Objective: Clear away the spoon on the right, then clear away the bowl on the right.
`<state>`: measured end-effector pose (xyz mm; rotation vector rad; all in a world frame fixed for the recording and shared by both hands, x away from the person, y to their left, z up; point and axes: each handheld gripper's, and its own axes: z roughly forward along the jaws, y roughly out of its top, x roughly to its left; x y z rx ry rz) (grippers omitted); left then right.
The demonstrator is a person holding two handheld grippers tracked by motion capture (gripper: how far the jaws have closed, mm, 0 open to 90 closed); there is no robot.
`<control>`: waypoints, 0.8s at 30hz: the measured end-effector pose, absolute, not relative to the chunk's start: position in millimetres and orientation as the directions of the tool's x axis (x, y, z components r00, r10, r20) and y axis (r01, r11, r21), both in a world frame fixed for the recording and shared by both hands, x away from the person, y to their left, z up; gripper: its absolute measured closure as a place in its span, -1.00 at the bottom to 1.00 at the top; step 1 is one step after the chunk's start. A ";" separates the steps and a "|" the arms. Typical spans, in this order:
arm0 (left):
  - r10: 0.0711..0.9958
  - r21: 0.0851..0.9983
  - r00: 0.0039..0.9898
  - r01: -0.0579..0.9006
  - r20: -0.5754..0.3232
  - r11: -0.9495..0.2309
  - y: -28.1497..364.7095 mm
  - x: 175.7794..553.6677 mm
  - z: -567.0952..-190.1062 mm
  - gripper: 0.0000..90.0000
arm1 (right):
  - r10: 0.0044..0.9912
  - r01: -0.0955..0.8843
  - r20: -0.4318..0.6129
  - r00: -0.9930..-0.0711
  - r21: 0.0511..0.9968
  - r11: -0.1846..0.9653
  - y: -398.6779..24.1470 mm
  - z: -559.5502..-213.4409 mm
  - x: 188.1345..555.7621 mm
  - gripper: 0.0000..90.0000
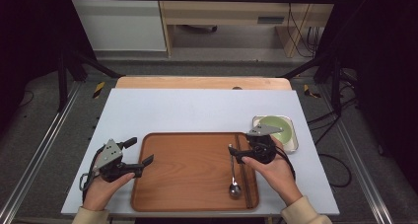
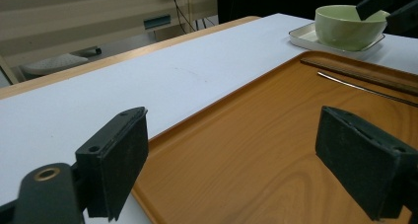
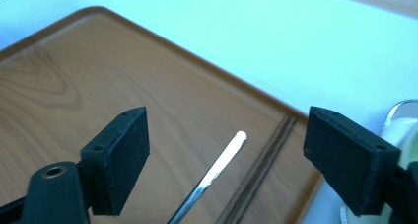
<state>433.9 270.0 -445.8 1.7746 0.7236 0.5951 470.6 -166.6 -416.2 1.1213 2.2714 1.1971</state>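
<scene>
Both claws stand apart and hold nothing. The spoon and chopsticks lie on the tray just below the right claw — seemingly placed; the green bowl sits behind it, off-tray. The left claw idles at the tray's far edge.

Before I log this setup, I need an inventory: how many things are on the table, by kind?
Trays: 2, wooden tray, small white tray
Bowls: 1, green bowl
Spoons: 1, spoon
Chopsticks: 1 pair, chopsticks
Total: 5
</scene>
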 end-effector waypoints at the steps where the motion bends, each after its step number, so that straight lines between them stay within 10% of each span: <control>1: 0.723 0.954 0.690 0.184 0.047 -0.238 270.2 433.9 -445.8 -0.72 | 0.771 0.477 0.052 -0.635 0.812 0.337 -169.0 -413.0 471.6 -0.63; 24: 0.728 0.954 0.684 0.182 0.051 -0.237 272.4 433.5 -444.4 -0.73 | 0.915 0.545 -0.017 -0.404 0.799 0.255 -273.8 -379.1 515.8 -0.34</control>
